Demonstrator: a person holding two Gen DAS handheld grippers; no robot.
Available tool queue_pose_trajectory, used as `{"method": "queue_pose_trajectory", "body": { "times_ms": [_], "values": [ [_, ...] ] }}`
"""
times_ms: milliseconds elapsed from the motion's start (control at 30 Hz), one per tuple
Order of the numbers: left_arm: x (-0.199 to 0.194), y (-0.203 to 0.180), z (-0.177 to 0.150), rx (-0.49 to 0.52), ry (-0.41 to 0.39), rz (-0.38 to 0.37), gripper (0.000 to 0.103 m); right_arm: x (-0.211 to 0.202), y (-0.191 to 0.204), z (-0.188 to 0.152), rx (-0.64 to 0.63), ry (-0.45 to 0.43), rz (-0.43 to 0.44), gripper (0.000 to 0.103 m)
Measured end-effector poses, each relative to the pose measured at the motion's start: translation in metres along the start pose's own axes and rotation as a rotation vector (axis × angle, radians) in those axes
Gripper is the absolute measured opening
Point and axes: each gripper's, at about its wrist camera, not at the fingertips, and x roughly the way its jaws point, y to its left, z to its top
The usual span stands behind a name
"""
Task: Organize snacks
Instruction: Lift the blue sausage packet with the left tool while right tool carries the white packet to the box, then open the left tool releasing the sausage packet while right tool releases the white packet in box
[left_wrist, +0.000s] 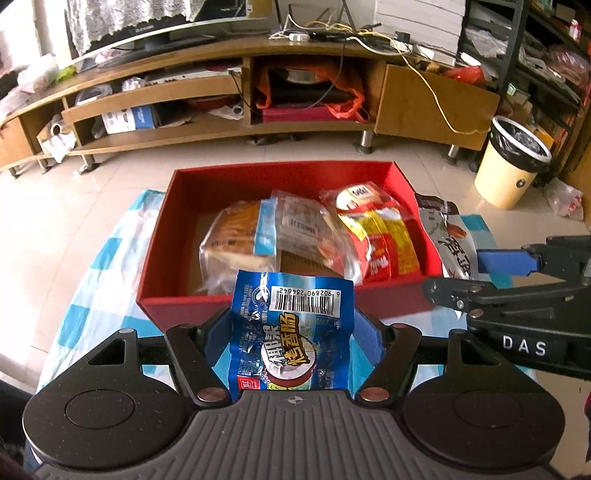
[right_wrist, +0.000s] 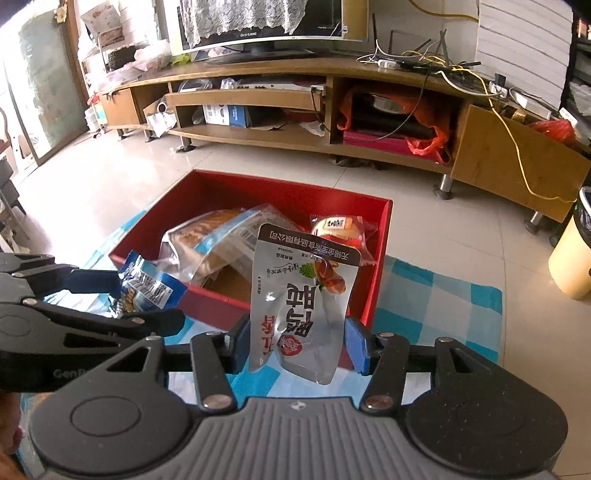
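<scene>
A red box (left_wrist: 258, 301) stands on a blue-and-white checked cloth (left_wrist: 92, 280). In it lie a bread pack (left_wrist: 240, 240), a clear wrapped snack (left_wrist: 303, 229) and a red-yellow pack (left_wrist: 376, 236). My left gripper (left_wrist: 291, 339) is shut on a blue sausage pack (left_wrist: 291, 325), held just before the box's near wall. My right gripper (right_wrist: 297, 343) is shut on a silver pouch (right_wrist: 303, 302), held upright at the box's near right corner. The box (right_wrist: 380, 251) shows there too. Each gripper shows in the other's view: the right (left_wrist: 469, 273), the left (right_wrist: 122, 295).
A long wooden TV cabinet (left_wrist: 258, 74) with cluttered shelves and cables runs across the back. A cream waste bin (left_wrist: 513, 162) with a black liner stands on the tiled floor at the right. A white plastic bag (left_wrist: 565, 199) lies beside it.
</scene>
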Motion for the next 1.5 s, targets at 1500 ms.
{"method": "queue_pose_trajectory", "body": {
  "times_ms": [1500],
  "values": [
    [0.069, 0.029, 0.061, -0.138, 0.007, 0.111, 0.083, 0.085, -0.03, 0.056, 0.105, 0.036, -0.045, 0.061]
  ]
}}
